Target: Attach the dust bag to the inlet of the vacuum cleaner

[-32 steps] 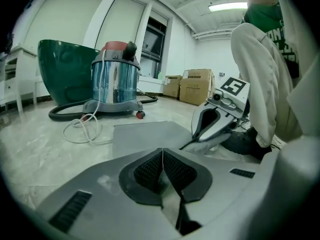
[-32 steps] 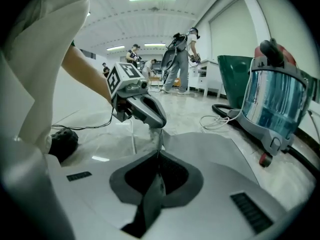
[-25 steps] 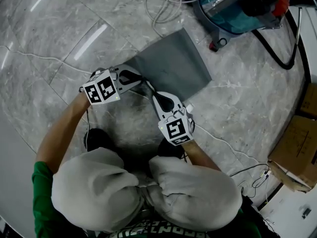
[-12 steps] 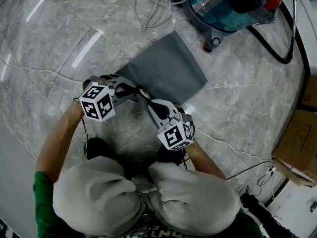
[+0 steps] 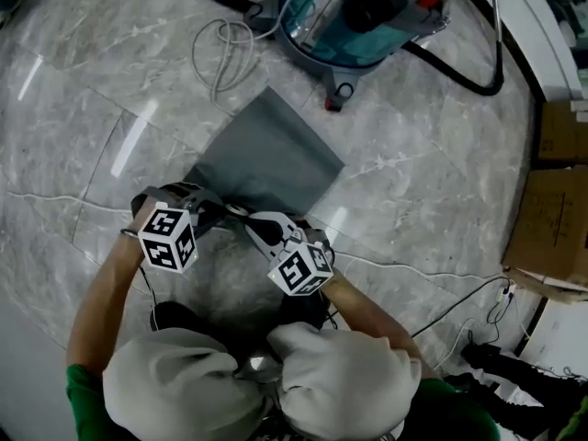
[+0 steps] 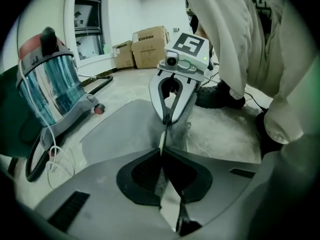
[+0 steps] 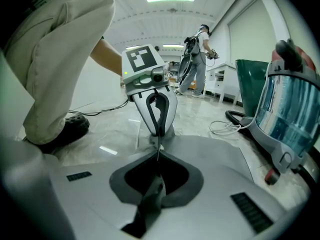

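The grey dust bag (image 5: 265,157) lies flat on the marble floor, below the teal vacuum cleaner (image 5: 363,12). My left gripper (image 5: 231,211) and right gripper (image 5: 248,222) meet tip to tip at the bag's near edge, and both are shut on that edge. In the left gripper view the shut jaws pinch the thin bag edge (image 6: 161,143), with the right gripper (image 6: 167,120) facing them and the vacuum cleaner (image 6: 50,91) at left. In the right gripper view the left gripper (image 7: 158,132) faces me over the bag (image 7: 210,151), and the vacuum cleaner (image 7: 290,119) is at right.
A white cable coil (image 5: 217,50) and a black hose (image 5: 464,73) lie by the vacuum. Cardboard boxes (image 5: 551,200) stand at the right, and thin cables (image 5: 441,301) run across the floor. A person (image 7: 195,59) stands far off in the right gripper view.
The two grippers have drawn closer together at the bag's near edge, still shut on it. The head view has shifted, so more of the vacuum cleaner shows.
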The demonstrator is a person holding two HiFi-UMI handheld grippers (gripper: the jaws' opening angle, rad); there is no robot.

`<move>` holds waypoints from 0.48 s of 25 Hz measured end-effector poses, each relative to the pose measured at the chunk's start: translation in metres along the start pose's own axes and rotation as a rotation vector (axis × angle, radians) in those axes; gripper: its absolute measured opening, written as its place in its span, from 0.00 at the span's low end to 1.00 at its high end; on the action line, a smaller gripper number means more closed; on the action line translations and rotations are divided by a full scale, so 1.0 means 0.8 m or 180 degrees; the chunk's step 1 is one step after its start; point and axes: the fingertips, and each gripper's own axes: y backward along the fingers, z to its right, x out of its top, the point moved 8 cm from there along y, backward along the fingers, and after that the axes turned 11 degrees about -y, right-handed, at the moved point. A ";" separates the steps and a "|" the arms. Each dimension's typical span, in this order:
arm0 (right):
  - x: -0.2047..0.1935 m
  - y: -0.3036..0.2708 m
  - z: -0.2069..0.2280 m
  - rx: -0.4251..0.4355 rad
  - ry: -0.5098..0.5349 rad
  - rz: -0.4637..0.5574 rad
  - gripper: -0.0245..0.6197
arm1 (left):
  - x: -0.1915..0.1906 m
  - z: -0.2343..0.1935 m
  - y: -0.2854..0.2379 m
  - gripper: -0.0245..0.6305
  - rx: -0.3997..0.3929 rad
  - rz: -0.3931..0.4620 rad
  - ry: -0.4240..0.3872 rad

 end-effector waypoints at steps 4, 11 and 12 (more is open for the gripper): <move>-0.002 0.004 0.016 -0.0003 -0.0193 0.0024 0.06 | 0.003 -0.014 -0.004 0.06 0.0088 -0.0026 0.0112; 0.023 0.037 0.038 -0.0138 -0.0121 0.0144 0.06 | 0.023 -0.040 0.014 0.06 0.0258 0.0110 0.0159; 0.030 0.046 0.045 -0.0185 -0.0106 0.0167 0.06 | 0.030 -0.049 0.019 0.06 0.0308 0.0150 0.0153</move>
